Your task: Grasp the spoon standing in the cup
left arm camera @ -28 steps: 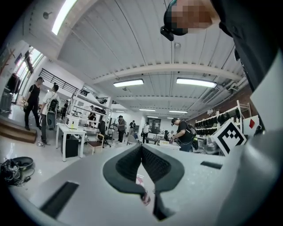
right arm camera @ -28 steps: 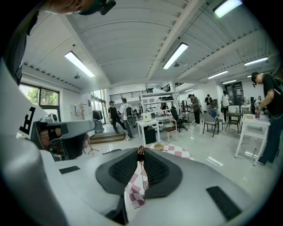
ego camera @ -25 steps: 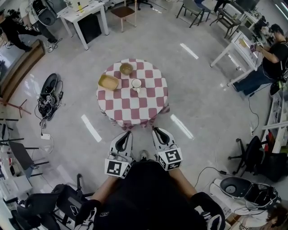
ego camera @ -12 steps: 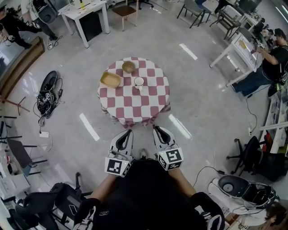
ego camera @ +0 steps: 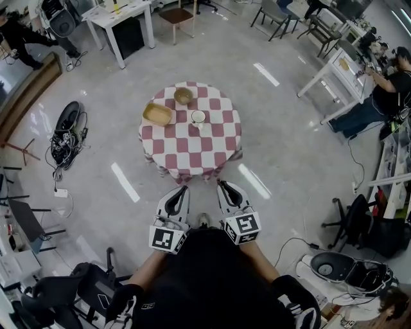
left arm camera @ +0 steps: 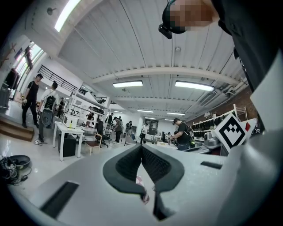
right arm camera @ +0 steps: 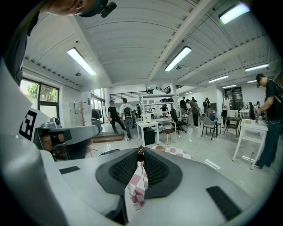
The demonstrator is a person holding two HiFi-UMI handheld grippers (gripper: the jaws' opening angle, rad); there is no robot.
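A white cup (ego camera: pixel 198 117) stands on the round table with a red-and-white checked cloth (ego camera: pixel 192 154). The spoon in it is too small to make out. Both grippers hang close to the person's body, short of the table's near edge. My left gripper (ego camera: pixel 185 188) and my right gripper (ego camera: pixel 220 184) point toward the table, each with its jaw tips together and nothing between them. In the left gripper view the left gripper (left arm camera: pixel 141 145) shows its pads meeting at the tip. In the right gripper view the right gripper (right arm camera: pixel 140 149) frames a strip of the checked cloth (right arm camera: pixel 138 187).
A wooden bowl (ego camera: pixel 183 96) and a shallow yellow tray (ego camera: pixel 157 114) sit on the table's far left, beside the cup. Grey floor surrounds the table. A cable pile (ego camera: pixel 64 138) lies to the left, and white desks (ego camera: pixel 122 19) and seated people stand farther off.
The head view has shifted slightly, so the table sits a touch higher in the picture. Both grippers keep the same place and stay shut.
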